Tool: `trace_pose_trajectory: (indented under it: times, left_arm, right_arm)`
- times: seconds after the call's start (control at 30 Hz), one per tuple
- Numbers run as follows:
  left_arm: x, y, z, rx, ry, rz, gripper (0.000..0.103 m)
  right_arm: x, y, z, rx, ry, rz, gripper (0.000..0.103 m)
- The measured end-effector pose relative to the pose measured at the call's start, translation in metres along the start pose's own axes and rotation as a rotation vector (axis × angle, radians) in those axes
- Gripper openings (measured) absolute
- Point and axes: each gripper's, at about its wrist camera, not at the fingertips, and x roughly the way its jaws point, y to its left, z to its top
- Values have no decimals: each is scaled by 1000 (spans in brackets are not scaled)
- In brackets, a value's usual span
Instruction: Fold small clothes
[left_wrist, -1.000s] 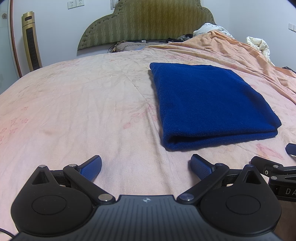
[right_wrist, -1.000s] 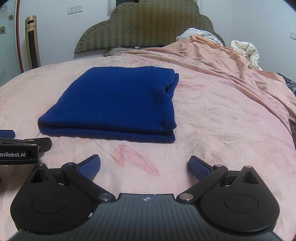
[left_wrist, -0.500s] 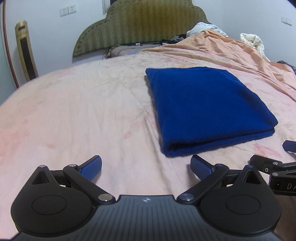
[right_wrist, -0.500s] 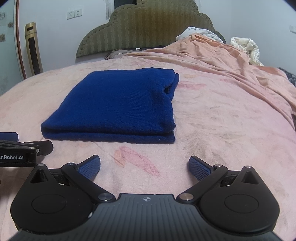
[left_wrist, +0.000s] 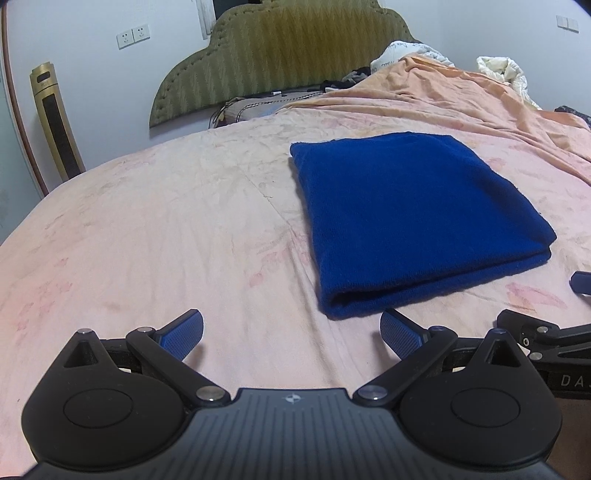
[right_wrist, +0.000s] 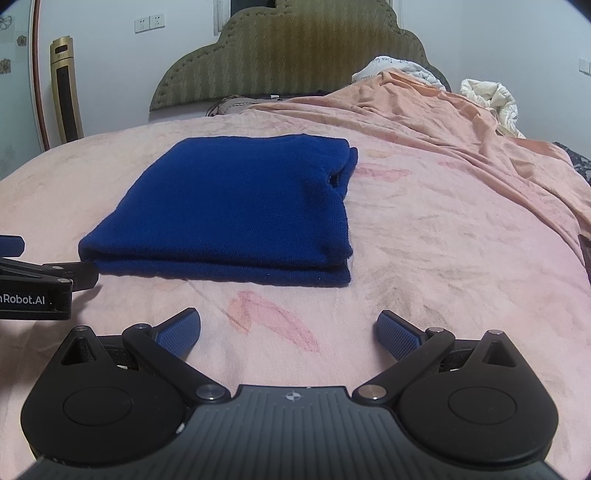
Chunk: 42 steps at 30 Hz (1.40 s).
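The blue knit sweater (left_wrist: 413, 221) lies folded into a neat, thick rectangle on the bed (left_wrist: 166, 240), in the middle of the mattress, well short of the headboard (left_wrist: 288, 55) end. By the look of it the folding is done: layers stacked, edges roughly squared, only a small tuck of fabric bulging at its far right corner in the right wrist view. Little seems left beyond perhaps smoothing that corner. The knit is soft, dense and matte; the pink bedsheet beneath is thin, faintly flowered and lightly creased. The left tongs (left_wrist: 291, 330) and the right tongs (right_wrist: 289, 328) both stand wide apart and empty, hovering near the foot-side edge of the sweater, not touching it.
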Motion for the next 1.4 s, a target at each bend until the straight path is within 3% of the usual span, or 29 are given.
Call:
trace_pose_trajectory:
  times: [0.43,0.6,0.8,0.93,1.2,1.4]
  left_arm:
    - [-2,6,2,-7,-11,-1,103]
    - [2,21,18,-35,-26,-28,103]
    - [18,39,45,-106,-10,-68,103]
    - [27,39,53,-117,-10,-73,103]
    - [43,34,67,-117,18,-49,103]
    - [42,36,57,-133,44,-26,103]
  right_arm:
    - [0,0,-1,8,0,7,103]
    - [-5,-10,2,44,-5,54,103]
    - [-9,-49,34,165,-47,101,103]
    - [2,-59,60,163,-56,91,103]
    - [33,-49,84,164,-39,74,103]
    - [33,-29,75,161,-23,57,103]
